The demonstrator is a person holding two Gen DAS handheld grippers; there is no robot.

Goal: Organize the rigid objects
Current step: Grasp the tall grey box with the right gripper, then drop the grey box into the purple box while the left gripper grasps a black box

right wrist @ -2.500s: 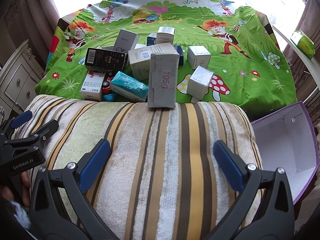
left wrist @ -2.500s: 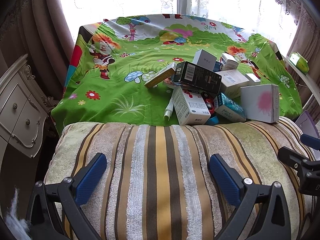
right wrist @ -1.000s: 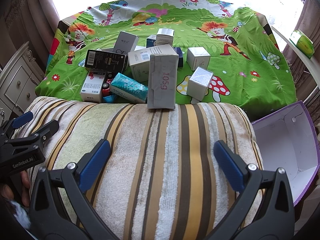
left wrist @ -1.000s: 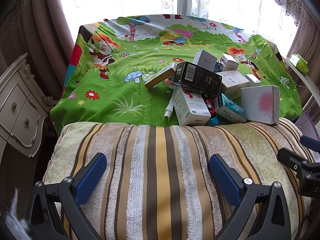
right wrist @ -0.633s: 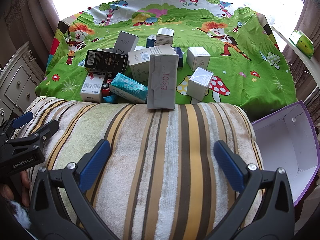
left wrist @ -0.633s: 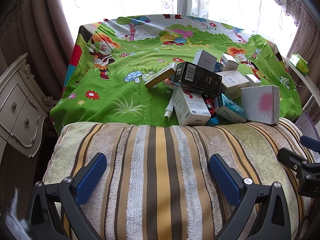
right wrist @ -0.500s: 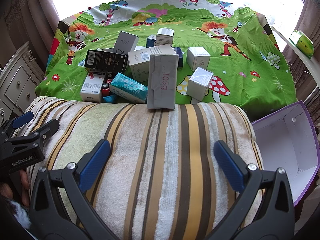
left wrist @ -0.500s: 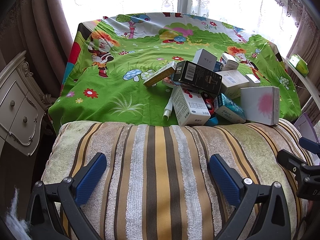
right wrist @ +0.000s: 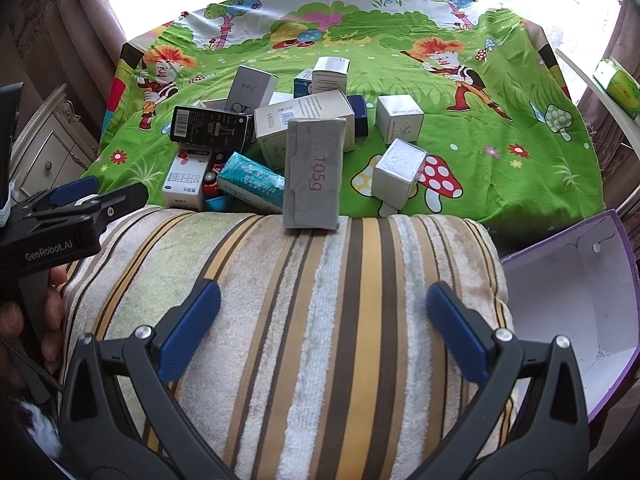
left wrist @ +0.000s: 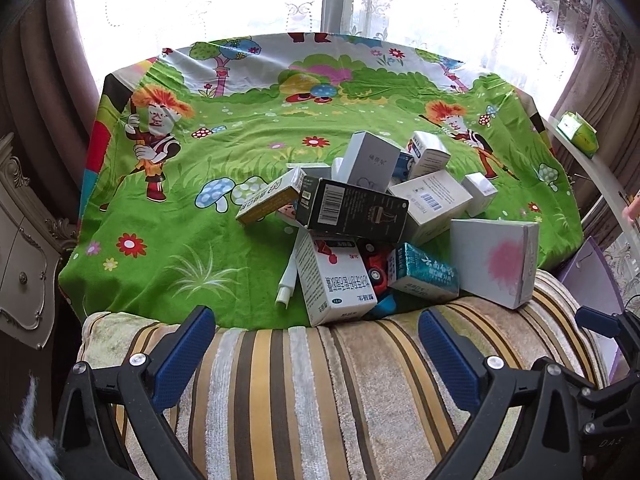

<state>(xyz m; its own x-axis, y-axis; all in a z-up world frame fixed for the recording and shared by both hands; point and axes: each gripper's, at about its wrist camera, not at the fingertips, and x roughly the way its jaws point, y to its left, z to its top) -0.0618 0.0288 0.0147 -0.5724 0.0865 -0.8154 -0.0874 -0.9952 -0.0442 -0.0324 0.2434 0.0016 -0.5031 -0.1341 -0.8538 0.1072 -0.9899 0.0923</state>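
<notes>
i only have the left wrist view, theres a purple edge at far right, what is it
Observer: In the right wrist view it is an open purple box with a white inside, standing right of the striped cushion.
Operator: anything in it
Observer: No items show in the part I can see.
Operator: that grey box with the pink blot, any print on another face
Observer: Yes, the grey box reads 105g on the face towards the right claw, which is open.
Operator: any boxes apart from the pile
Observer: A small white box stands alone on the green cloth, right of the pile.
</notes>
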